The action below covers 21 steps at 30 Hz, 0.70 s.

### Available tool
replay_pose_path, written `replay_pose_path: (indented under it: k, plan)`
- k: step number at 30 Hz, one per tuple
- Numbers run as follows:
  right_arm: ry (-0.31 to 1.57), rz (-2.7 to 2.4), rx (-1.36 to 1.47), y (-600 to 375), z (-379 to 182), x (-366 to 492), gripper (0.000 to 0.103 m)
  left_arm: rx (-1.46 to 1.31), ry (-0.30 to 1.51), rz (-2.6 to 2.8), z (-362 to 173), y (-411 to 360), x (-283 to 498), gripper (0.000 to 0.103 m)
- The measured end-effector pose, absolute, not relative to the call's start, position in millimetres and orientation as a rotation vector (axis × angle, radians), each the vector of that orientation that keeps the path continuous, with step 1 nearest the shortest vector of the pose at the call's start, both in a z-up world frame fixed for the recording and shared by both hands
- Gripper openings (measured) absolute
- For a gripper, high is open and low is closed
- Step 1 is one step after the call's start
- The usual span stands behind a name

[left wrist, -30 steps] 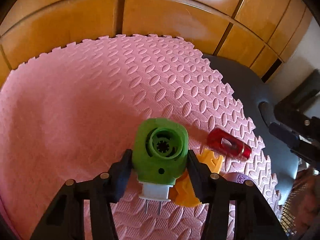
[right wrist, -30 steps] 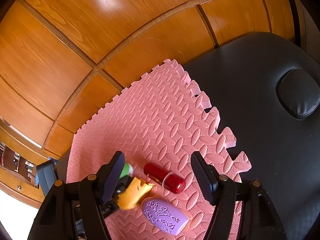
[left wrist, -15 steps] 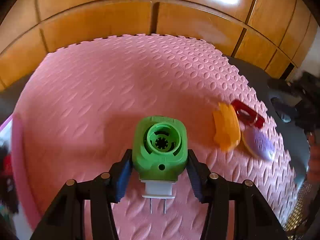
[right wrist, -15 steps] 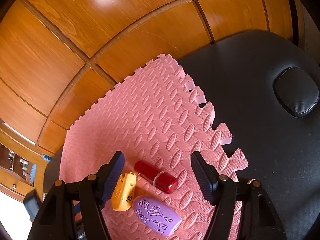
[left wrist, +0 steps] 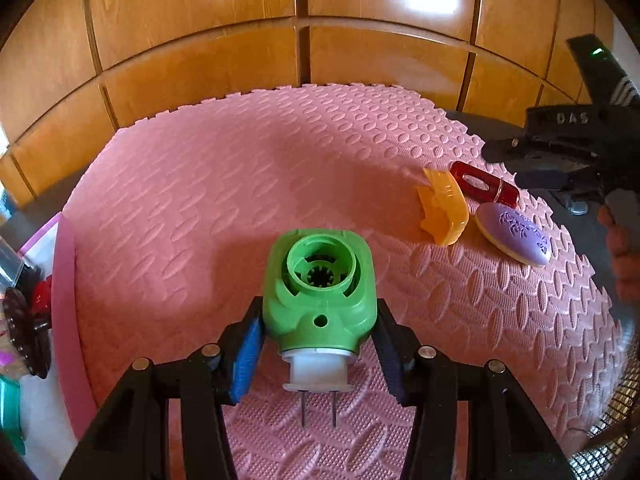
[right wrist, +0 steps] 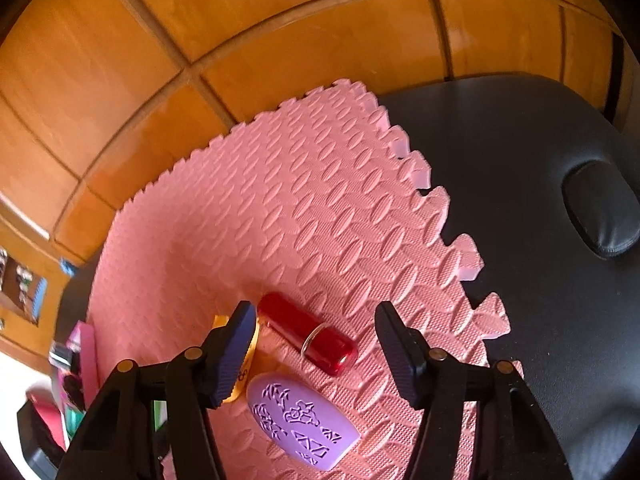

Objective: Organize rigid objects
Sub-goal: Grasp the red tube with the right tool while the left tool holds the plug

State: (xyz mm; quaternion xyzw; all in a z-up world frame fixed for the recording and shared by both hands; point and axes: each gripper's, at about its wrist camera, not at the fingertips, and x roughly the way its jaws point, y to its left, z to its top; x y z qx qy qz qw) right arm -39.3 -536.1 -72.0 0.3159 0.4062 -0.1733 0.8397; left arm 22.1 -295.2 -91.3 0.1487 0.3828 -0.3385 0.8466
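My left gripper [left wrist: 318,338] is shut on a green plug-in device [left wrist: 320,292] with a white base and two metal prongs, held above the pink foam mat [left wrist: 200,184]. A yellow clip [left wrist: 442,208], a red cylinder [left wrist: 484,188] and a purple oval piece [left wrist: 514,234] lie together at the mat's right side. My right gripper [right wrist: 316,340] is open and empty, just above the red cylinder [right wrist: 306,334] and purple oval [right wrist: 300,426], with the yellow clip [right wrist: 250,354] partly hidden behind its left finger. The right gripper also shows in the left wrist view [left wrist: 560,152].
The mat lies on a black padded surface [right wrist: 520,200] in front of a wooden panelled wall [left wrist: 304,32]. A pink-edged tray [left wrist: 66,280] with several small items stands at the mat's left. A mesh basket edge [left wrist: 616,408] shows at the lower right.
My left gripper has drawn back and left with the green device, away from the three pieces. My right gripper has moved lower and closer over the red cylinder.
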Motion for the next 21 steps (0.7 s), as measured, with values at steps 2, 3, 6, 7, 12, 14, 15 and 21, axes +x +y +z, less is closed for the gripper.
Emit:
replay_pose_path:
  k: [2, 3, 6, 7, 12, 14, 15, 21]
  plan:
    - [0.877, -0.356, 0.626, -530.6, -72.9, -35.1, 0.063, 0.311, 0.798, -0.719, -91.8, -294.9, 22.3, 0.052]
    - [0.885, -0.351, 0.602, -527.7, -72.9, -33.0, 0.063, 0.311, 0.792, -0.719, -92.0, -294.4, 21.7, 0.052]
    - [0.916, -0.356, 0.519, -520.4, -75.3, -25.2, 0.063, 0.306, 0.791, -0.721, -91.3, -293.6, 21.8, 0.052]
    - [0.933, -0.355, 0.493, -518.6, -77.5, -21.5, 0.063, 0.304, 0.789, -0.722, -91.3, -292.6, 21.3, 0.052]
    - [0.973, -0.368, 0.377, -514.2, -85.1, -9.0, 0.036, 0.294, 0.786, -0.726, -90.5, -288.9, 20.0, 0.052]
    - [1.000, -0.373, 0.356, -513.7, -91.5, -5.3, 0.026, 0.291, 0.787, -0.725, -90.6, -289.2, 20.0, 0.052]
    - [0.996, -0.376, 0.333, -511.5, -91.5, -4.5, 0.026, 0.290, 0.786, -0.725, -90.3, -289.2, 19.8, 0.052]
    - [0.991, -0.387, 0.304, -508.2, -93.9, -3.8, 0.026, 0.287, 0.785, -0.725, -89.7, -289.7, 20.1, 0.052]
